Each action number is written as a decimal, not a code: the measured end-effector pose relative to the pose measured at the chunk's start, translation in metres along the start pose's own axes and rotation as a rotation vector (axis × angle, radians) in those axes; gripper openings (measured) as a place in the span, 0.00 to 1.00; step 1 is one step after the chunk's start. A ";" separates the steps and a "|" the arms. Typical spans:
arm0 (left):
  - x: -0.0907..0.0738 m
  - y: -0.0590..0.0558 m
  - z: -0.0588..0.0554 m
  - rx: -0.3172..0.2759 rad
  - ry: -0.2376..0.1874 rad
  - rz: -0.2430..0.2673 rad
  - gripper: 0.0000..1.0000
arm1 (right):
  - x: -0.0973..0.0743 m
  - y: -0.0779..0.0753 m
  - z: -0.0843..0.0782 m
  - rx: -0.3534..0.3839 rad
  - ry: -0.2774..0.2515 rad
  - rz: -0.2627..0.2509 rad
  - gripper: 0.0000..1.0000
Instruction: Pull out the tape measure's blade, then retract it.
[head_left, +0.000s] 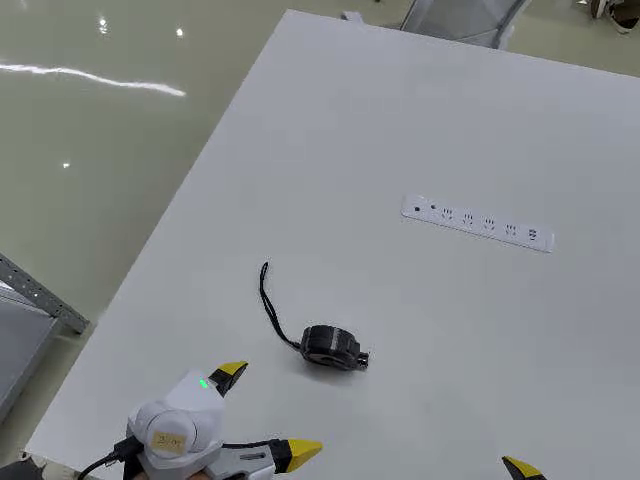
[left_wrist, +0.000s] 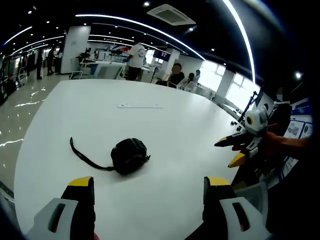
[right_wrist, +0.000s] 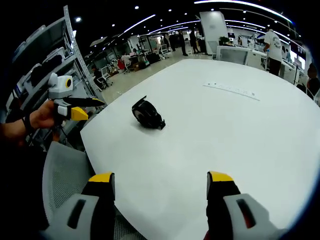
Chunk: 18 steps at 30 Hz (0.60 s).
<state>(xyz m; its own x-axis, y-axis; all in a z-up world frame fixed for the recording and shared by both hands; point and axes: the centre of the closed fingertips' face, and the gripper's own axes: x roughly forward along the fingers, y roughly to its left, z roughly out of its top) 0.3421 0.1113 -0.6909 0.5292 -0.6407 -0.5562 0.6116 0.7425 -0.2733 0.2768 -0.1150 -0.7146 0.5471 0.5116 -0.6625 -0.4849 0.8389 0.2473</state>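
On the left gripper (left_wrist: 148, 182) the yellow-tipped fingers stand wide apart with nothing between them. It is held at the near-left corner of the table. In the head view a small green light (head_left: 203, 383) glows on its white body, and a pale sticker (head_left: 170, 440) there carries writing too small to read. The right gripper (right_wrist: 161, 177) is also spread wide and empty, held off the near edge further right (one of its yellow tips pokes in at the bottom of the head view).

Ahead of both, and well apart from either, the round black tape measure (head_left: 330, 347) lies on the plain white table (head_left: 400, 130) with its blade drawn in. No brand or lettering on the case can be made out. In the head view the small nub of the blade mouth points right and slightly toward the person. From the opposite side a thin black wrist cord (head_left: 268, 300) trails left and away, curving. The line from cord to mouth therefore runs from far-left to near-right.

Farther off to the right, a long white power strip (head_left: 477, 222) lies flat, its markings too small to read.
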 end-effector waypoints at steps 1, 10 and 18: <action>0.000 0.000 0.000 0.000 0.000 0.000 0.86 | 0.000 0.000 0.000 -0.001 0.001 0.000 0.76; 0.012 0.010 0.004 -0.052 0.017 0.002 0.84 | 0.013 -0.013 0.011 -0.107 0.031 0.007 0.78; 0.020 0.016 0.006 -0.107 0.031 0.004 0.83 | 0.027 -0.020 0.024 -0.129 0.027 0.028 0.77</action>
<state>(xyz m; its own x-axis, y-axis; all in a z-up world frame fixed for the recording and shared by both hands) 0.3665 0.1094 -0.7015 0.5121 -0.6329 -0.5807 0.5428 0.7624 -0.3523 0.3170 -0.1134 -0.7204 0.5144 0.5278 -0.6759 -0.5843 0.7926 0.1742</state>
